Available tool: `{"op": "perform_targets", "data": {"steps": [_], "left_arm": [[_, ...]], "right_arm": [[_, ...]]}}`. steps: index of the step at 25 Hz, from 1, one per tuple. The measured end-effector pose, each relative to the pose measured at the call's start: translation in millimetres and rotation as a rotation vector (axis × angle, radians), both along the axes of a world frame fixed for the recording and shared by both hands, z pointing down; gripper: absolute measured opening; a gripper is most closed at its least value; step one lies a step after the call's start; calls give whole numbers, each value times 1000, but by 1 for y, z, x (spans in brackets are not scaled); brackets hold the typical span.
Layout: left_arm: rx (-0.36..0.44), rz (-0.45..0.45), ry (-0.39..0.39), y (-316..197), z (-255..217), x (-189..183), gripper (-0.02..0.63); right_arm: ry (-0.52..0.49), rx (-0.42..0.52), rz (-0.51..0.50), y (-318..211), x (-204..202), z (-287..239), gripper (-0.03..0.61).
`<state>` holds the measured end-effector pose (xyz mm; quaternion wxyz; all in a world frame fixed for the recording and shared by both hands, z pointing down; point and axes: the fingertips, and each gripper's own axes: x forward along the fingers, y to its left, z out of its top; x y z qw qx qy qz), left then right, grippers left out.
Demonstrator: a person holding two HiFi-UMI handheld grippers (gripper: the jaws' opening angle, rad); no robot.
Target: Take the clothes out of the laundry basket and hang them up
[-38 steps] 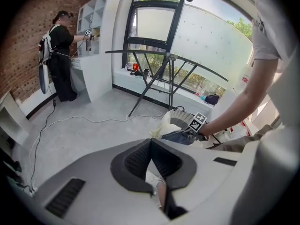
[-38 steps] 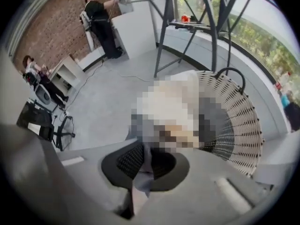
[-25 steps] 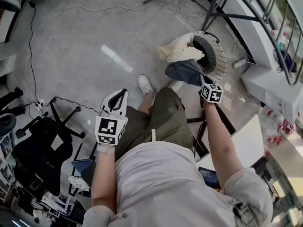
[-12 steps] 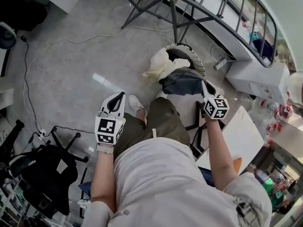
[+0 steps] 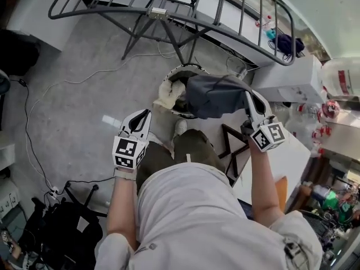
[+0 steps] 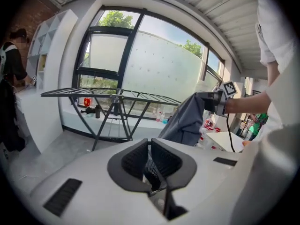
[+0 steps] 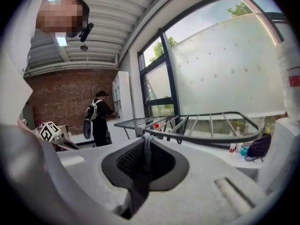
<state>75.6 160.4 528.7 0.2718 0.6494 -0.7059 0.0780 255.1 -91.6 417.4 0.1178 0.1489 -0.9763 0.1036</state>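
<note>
— Which claw has the clothing?

— My right claw (image 5: 249, 98). It's pinching the gray garment (image 5: 214, 94). In the right gripper view a narrow fold of that cloth (image 7: 143, 172) runs down between the pads, and the jaws are pressed onto it.

— Where does the garment hang?

— It hangs from the right claw above the laundry basket (image 5: 179, 68), which stands on the floor (image 5: 79, 89). From the head view it covers the basket's right side. I can't tell whether its lower end is free of the basket. The left gripper view shows it drooping from the claw in a loose bunch (image 6: 187, 121).

— And your left claw?

— My left claw (image 5: 143, 115) is pressed together with nothing in it. It's held low to the left of the basket, well apart from the garment.

— Anything left in the basket?

— A cream cloth (image 5: 167, 94) lies over its left rim, just beside the gray garment.

— The rack?

— The drying rack (image 5: 169, 13) stands just beyond the basket, and its bars carry no clothes.
</note>
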Motion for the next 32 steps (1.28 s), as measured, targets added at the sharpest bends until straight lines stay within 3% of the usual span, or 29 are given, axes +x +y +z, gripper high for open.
{"op": "perform_targets", "data": {"steps": [3,5,11,19,22,23,24,25,32], "left_arm": [[56,79,-22,-24,-16,13,10],[86,125,-25,-39,-25,22,117],[138,264,-48,-88,-43,52,257],[188,238,-91,-141,-62,44,342],[166,198,-88,-143,-59,30,338],[162,168,-92,-138,-60,21,253],[160,125,-104,-130,-63,9,82],[159,72,-116,-121,-66,-5,14],[201,-345,-147,-17,-105,-134,12]], "right_arm": [[-104,55,-2,-4,-2,-59,17],[-169,90,-8,-4,-5,-95,17],[-343,161,-61,4,-32,-179,17],[-495,204,-187,43,-66,-262,17],[-538,188,-227,55,-78,-275,17],[-543,184,-237,58,-81,-277,17],[-543,181,-243,59,-84,-277,17],[-539,177,-247,60,-86,-276,17],[-423,183,-236,59,-98,-238,18]]}}
